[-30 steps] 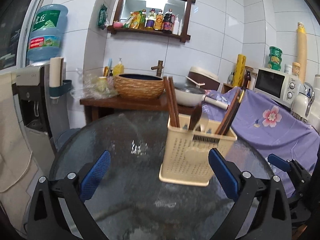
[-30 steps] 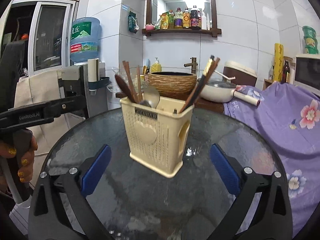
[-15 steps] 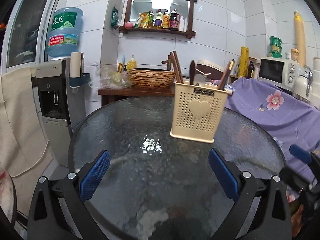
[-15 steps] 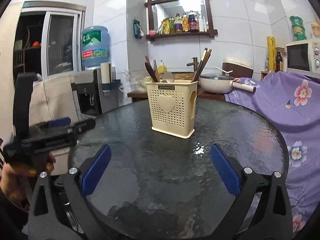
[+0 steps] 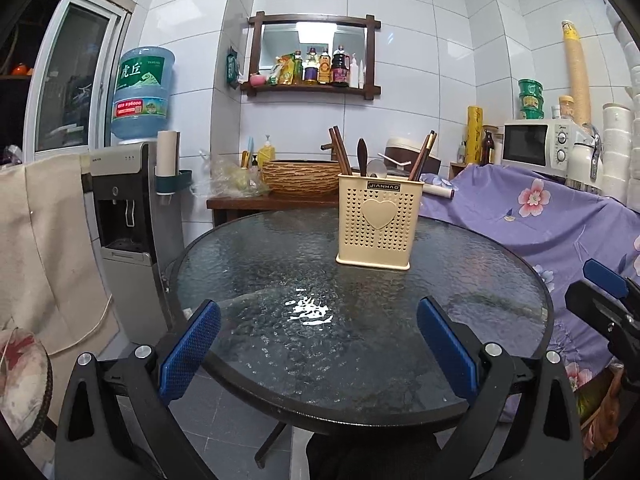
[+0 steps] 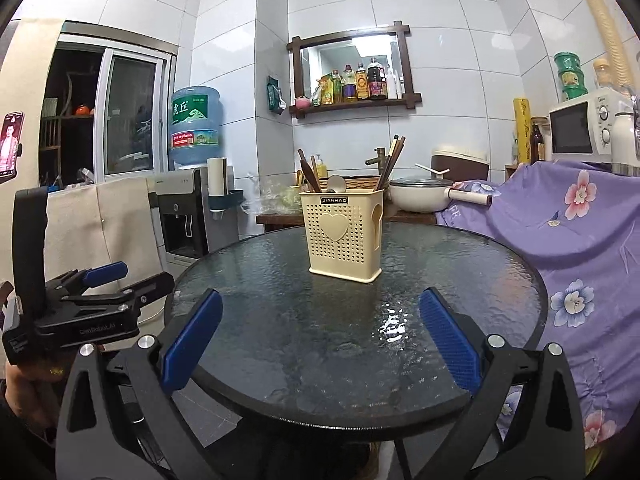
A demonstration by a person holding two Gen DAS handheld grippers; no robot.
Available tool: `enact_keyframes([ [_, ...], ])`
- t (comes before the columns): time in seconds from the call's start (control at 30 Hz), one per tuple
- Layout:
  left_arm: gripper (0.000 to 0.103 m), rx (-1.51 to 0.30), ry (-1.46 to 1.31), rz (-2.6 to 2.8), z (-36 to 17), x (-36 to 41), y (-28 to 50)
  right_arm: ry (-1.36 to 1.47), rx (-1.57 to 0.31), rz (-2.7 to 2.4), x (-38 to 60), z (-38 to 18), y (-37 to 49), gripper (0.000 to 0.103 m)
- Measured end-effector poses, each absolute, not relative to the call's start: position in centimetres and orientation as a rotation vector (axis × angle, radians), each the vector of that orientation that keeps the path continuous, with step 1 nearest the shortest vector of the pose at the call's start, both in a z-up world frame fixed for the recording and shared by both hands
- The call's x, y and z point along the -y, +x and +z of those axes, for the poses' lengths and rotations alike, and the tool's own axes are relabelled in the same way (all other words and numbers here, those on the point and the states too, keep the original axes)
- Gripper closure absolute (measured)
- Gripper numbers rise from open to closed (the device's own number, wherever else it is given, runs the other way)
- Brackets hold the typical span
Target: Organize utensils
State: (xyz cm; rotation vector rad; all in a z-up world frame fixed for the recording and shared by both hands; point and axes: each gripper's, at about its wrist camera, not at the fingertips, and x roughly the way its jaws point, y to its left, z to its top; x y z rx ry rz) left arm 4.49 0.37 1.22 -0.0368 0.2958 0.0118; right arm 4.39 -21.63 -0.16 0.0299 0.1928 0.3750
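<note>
Round glass desk (image 5: 248, 264), cream perforated utensil holder (image 5: 378, 226) upright toward its far side, chopsticks (image 5: 422, 156) and spoons (image 5: 362, 156) standing inside, left tongs (image 5: 318, 354) and right tongs (image 6: 320, 346) both released, empty, held back at the near rim.

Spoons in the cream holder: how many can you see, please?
2: dark wooden spoon upright in the holder, pale spoon just right of it; more may be hidden.

I hold my left gripper (image 5: 318, 350) level and low, its blue-padded fingers (image 5: 188, 350) spread wide apart with nothing between them. My right gripper (image 6: 320, 346) sits alongside, equally wide and empty. My left hand (image 6: 24, 380) wraps the left gripper's handle, seen at the right wrist view's edge
</note>
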Motion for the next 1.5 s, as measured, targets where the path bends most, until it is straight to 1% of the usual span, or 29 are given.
enact_keyframes([
  [0.2,0.006,-0.284,-0.054,0.02,1.2,-0.4,3.6,0.027,-0.162,0.354,22.1,-0.2,3.0,0.006],
  [1.5,0.006,-0.278,-0.08,0.032,1.4,-0.4,2.9,0.045,-0.197,0.365,22.7,-0.5,3.7,0.006],
])
